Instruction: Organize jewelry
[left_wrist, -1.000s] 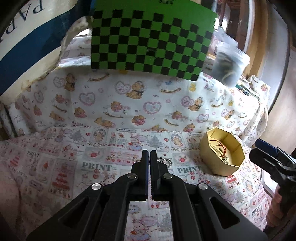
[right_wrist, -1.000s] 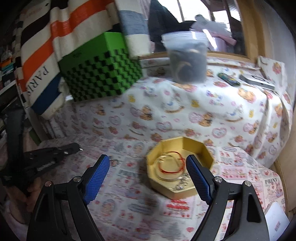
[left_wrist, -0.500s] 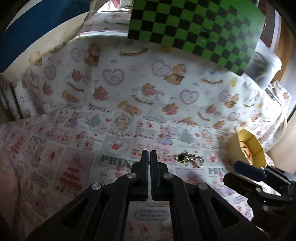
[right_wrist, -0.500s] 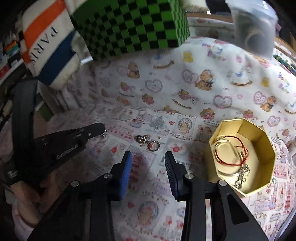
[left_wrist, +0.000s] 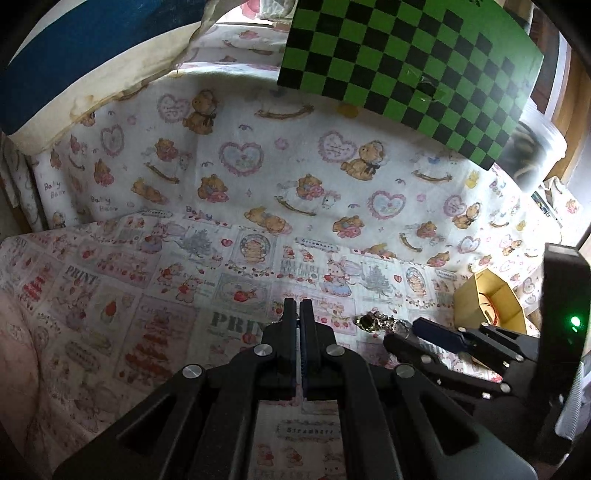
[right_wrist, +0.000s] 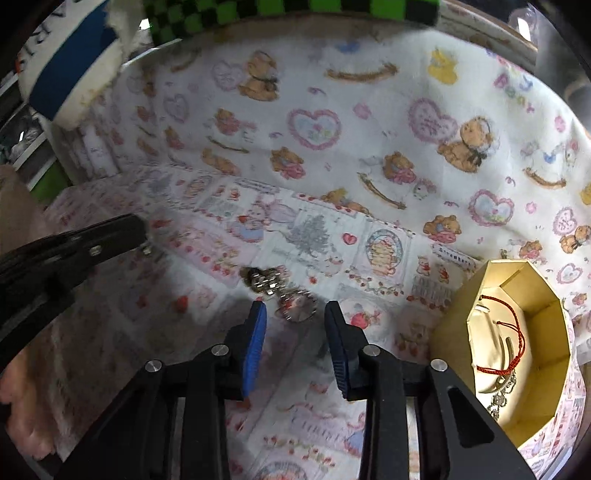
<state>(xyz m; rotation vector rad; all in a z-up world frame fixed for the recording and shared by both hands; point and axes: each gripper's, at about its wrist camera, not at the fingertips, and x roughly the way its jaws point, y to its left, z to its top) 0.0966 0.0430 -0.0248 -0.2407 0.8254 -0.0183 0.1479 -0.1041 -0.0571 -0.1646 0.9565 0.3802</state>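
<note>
**On the printed cloth: a silver trinket framed by spread tongs**

Across the whole scene a printed cloth (right_wrist: 207, 229) with bears, hearts and strawberries is spread, flat below and rising behind. Above it a green-and-black checkered box (left_wrist: 413, 55) is seen, with a clear plastic tub (left_wrist: 535, 155) just beside it. To the right on the cloth a gold octagonal box (right_wrist: 546, 317) is set, open, and a red cord bracelet (right_wrist: 511, 332) and pale metal pieces are held inside it. The right gripper (right_wrist: 295, 317) is shown with its blue-padded fingers spread, low over the cloth. A silver jewelry piece (right_wrist: 284, 291) is seen lying on the cloth just ahead of the gap, apart from the gold box. The left gripper (left_wrist: 298, 314) is held to the left, its tongs pressed together on nothing.
</note>
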